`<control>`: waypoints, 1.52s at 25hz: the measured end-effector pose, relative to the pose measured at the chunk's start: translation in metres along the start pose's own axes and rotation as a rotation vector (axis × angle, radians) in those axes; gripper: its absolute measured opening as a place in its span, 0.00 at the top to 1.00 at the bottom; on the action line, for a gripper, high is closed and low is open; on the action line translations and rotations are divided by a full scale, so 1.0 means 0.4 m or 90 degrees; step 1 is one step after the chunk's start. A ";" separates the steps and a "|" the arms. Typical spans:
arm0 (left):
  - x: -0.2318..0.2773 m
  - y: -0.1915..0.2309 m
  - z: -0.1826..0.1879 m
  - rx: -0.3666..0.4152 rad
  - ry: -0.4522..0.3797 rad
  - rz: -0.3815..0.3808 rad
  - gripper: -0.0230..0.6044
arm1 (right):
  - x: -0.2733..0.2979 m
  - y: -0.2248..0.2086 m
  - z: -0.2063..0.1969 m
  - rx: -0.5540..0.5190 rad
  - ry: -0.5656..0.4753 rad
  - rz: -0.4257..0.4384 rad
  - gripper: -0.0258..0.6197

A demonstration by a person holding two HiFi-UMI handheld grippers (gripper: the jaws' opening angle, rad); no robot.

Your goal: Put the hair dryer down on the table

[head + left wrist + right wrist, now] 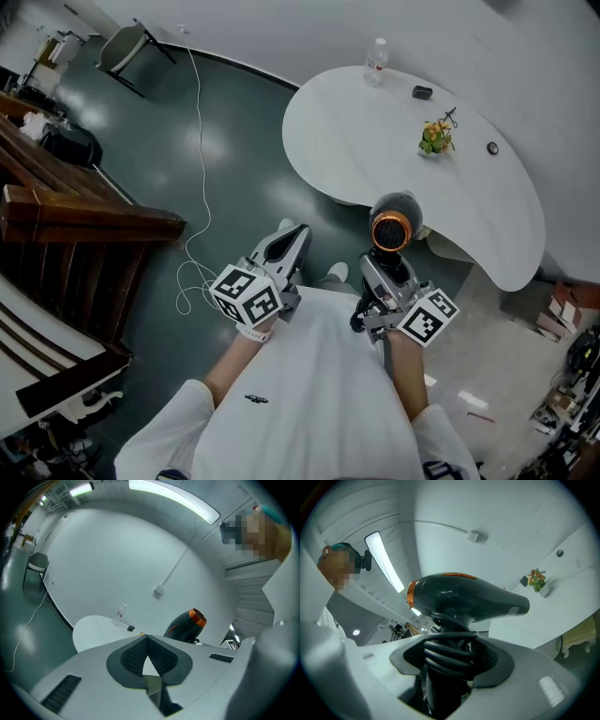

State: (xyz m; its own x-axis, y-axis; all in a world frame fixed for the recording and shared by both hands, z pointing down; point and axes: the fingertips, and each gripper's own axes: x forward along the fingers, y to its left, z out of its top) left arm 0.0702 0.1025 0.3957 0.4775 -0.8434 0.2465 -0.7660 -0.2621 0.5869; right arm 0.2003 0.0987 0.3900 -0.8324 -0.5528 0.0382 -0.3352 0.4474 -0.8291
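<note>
A black hair dryer [394, 223] with an orange ring stands up in my right gripper [389, 269], which is shut on its handle. The cord is wound round that handle between the pads, and the dryer [464, 597] fills the right gripper view above my right gripper [450, 654]. It hangs in the air just short of the near edge of the white curved table [375, 141]. My left gripper [294, 234] is beside it to the left, shut, its tips touching with nothing between them. In the left gripper view my left gripper [146, 639] has the dryer [185, 626] to its right.
On the table stand a water bottle [376, 61], a small potted plant [434, 139], a small black object [422, 92] and a dark round piece [492, 148]. A white cable [202, 187] trails over the green floor. Wooden furniture [75, 225] is at the left, a chair [122, 47] at the back.
</note>
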 end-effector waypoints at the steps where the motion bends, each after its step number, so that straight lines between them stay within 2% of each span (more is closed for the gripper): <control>1: 0.013 0.004 0.005 -0.001 0.003 -0.008 0.96 | 0.007 -0.005 0.005 0.000 -0.005 -0.005 0.52; 5: 0.064 0.024 0.040 0.000 0.013 -0.045 0.96 | 0.046 -0.025 0.034 -0.003 -0.030 -0.028 0.52; 15: 0.184 0.136 0.229 0.026 0.020 -0.107 0.96 | 0.219 -0.032 0.152 -0.022 -0.103 -0.061 0.52; 24: 0.284 0.220 0.325 0.024 0.044 -0.161 0.96 | 0.325 -0.065 0.229 -0.028 -0.161 -0.113 0.52; 33: 0.317 0.332 0.435 0.051 0.070 -0.212 0.96 | 0.440 -0.091 0.238 -0.026 -0.222 -0.165 0.52; 38: 0.333 0.385 0.454 0.053 0.089 -0.238 0.96 | 0.506 -0.113 0.223 -0.016 -0.259 -0.187 0.52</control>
State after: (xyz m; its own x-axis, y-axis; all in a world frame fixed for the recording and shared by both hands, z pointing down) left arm -0.0624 -0.1353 0.3787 0.7795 -0.6119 0.1340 -0.5576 -0.5804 0.5935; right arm 0.0863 -0.0962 0.3856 -0.4639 -0.8849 0.0427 -0.5439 0.2464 -0.8021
